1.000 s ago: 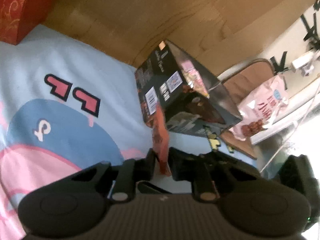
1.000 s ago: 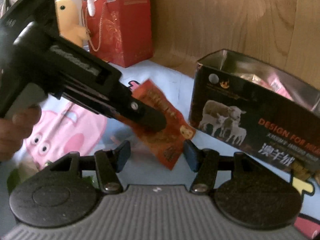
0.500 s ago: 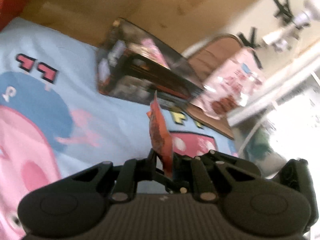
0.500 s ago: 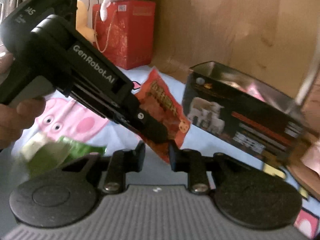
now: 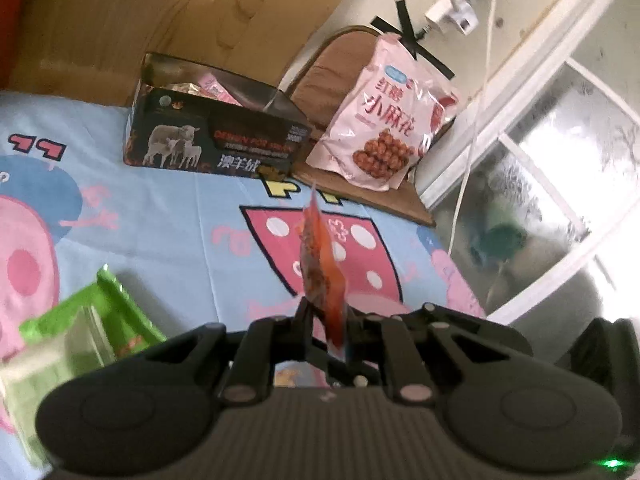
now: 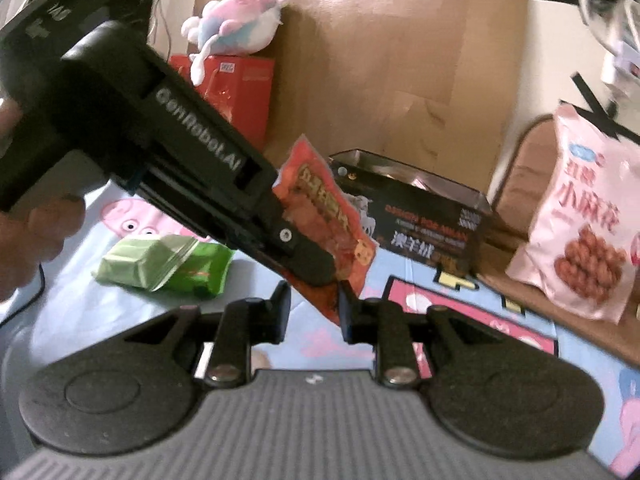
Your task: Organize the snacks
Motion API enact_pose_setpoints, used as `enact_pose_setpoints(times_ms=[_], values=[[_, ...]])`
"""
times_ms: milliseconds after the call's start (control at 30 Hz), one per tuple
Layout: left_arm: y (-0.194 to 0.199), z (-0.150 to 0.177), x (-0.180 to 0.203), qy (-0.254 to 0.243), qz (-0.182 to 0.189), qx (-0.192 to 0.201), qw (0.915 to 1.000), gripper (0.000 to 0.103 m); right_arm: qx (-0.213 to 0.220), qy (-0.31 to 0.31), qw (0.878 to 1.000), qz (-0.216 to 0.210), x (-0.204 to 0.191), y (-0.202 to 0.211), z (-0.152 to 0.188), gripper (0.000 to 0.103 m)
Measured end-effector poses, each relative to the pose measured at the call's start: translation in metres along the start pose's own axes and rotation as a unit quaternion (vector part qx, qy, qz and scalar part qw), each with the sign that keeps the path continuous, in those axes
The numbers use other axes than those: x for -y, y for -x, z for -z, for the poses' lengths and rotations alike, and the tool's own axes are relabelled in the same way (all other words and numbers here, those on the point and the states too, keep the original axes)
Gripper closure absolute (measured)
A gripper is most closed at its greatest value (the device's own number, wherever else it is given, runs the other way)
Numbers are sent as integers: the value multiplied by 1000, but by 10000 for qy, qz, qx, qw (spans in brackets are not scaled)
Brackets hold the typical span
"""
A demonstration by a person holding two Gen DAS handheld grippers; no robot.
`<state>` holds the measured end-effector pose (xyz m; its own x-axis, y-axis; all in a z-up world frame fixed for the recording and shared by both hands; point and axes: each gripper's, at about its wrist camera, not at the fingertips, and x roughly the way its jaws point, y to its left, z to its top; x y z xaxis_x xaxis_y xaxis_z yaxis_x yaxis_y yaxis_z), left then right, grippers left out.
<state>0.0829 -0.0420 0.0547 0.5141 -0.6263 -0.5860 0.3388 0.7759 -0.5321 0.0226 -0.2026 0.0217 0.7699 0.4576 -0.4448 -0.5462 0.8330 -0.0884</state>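
My left gripper (image 5: 326,320) is shut on an orange-red snack packet (image 5: 320,264) and holds it edge-on above the cartoon bedsheet (image 5: 180,216). In the right wrist view the left gripper (image 6: 316,268) crosses from the left, pinching the same packet (image 6: 324,216). My right gripper (image 6: 312,308) is open, its jaws on either side of the packet's lower corner. A dark open box with sheep print (image 5: 212,140) (image 6: 416,220) holds snacks at the back. A green snack pack (image 5: 68,328) (image 6: 168,264) lies on the sheet.
A large pink snack bag (image 5: 388,128) (image 6: 580,216) leans on a brown cushion (image 5: 332,68) at the right. A red gift bag (image 6: 236,92) with a plush toy (image 6: 236,16) on it stands at the back left. A wooden headboard (image 5: 140,12) is behind.
My left gripper has pulled back and up from the box with the packet. My right gripper narrowed from wide open and has come up around the packet's lower corner.
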Motion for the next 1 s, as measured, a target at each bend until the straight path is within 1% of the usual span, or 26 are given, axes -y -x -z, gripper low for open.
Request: enact_pose_setpoints(times_ms=[167, 333, 433, 500, 600, 667, 733, 800, 833, 900, 967, 1000], values=[[5, 16, 10, -187, -107, 20, 9998, 91, 10, -265, 9996, 74, -9, 9, 10, 75], [13, 25, 16, -244, -84, 134, 9996, 91, 72, -585, 9982, 148, -14, 21, 16, 73], [22, 30, 14, -213, -53, 218, 9995, 91, 105, -564, 9982, 172, -21, 25, 16, 73], [33, 34, 9, -183, 31, 301, 9994, 91, 133, -521, 9984, 144, -26, 27, 15, 73], [54, 47, -1, -244, 220, 471, 9984, 91, 209, -459, 9987, -31, -37, 30, 13, 72], [70, 59, -13, -247, 381, 531, 9976, 89, 274, -322, 9989, -210, -46, 34, 13, 70], [84, 72, -27, -133, 587, 555, 9966, 89, 320, -152, 9983, -457, -56, 39, 15, 69], [96, 87, -44, 94, 752, 558, 9956, 89, 288, -30, 9970, -724, -64, 41, 17, 63], [100, 93, -50, 165, 747, 551, 9955, 89, 247, 32, 9961, -849, -68, 40, 18, 60], [103, 102, -59, 255, 550, 468, 9971, 86, 115, 138, 9948, -1005, -76, 37, 22, 59], [99, 105, -67, 381, 322, 326, 9982, 79, -61, 206, 9946, -1013, -80, 30, 25, 59], [96, 105, -70, 434, 226, 248, 9985, 71, -192, 193, 9945, -1014, -81, 24, 26, 59]])
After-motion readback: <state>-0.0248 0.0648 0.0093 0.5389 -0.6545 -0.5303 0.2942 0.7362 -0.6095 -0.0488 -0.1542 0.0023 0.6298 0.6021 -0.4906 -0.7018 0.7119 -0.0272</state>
